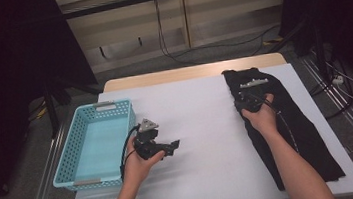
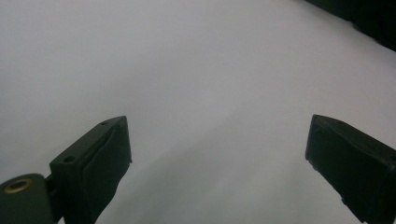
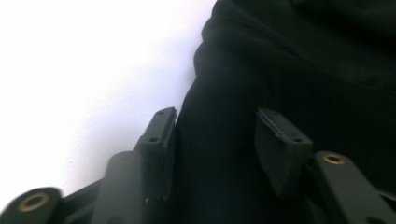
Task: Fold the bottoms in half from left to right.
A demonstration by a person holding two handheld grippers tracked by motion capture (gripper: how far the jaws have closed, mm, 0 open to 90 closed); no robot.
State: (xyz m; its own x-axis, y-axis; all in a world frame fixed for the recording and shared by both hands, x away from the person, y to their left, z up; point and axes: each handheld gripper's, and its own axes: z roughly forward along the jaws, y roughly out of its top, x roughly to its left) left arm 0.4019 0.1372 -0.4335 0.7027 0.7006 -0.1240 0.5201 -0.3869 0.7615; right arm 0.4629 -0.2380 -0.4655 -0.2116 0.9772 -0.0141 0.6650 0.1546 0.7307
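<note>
A long black cloth (image 1: 301,133) lies along the right side of the white table top (image 1: 195,102). My right gripper (image 1: 248,98) is down on the cloth's far left part, held in a hand. In the right gripper view its jaws (image 3: 215,140) stand partly apart astride the cloth's edge (image 3: 303,60). One pad sits at the hem and dark fabric lies between the pads, without a clear pinch. My left gripper (image 1: 173,145) rests low over the bare table near the basket. Its jaws (image 2: 219,154) are wide open with nothing between them.
A light blue perforated basket (image 1: 70,157) with nothing in it stands at the table's left edge. Behind the table a wooden strip (image 1: 186,72) shows, then the floor with cables. Dark stands flank both sides.
</note>
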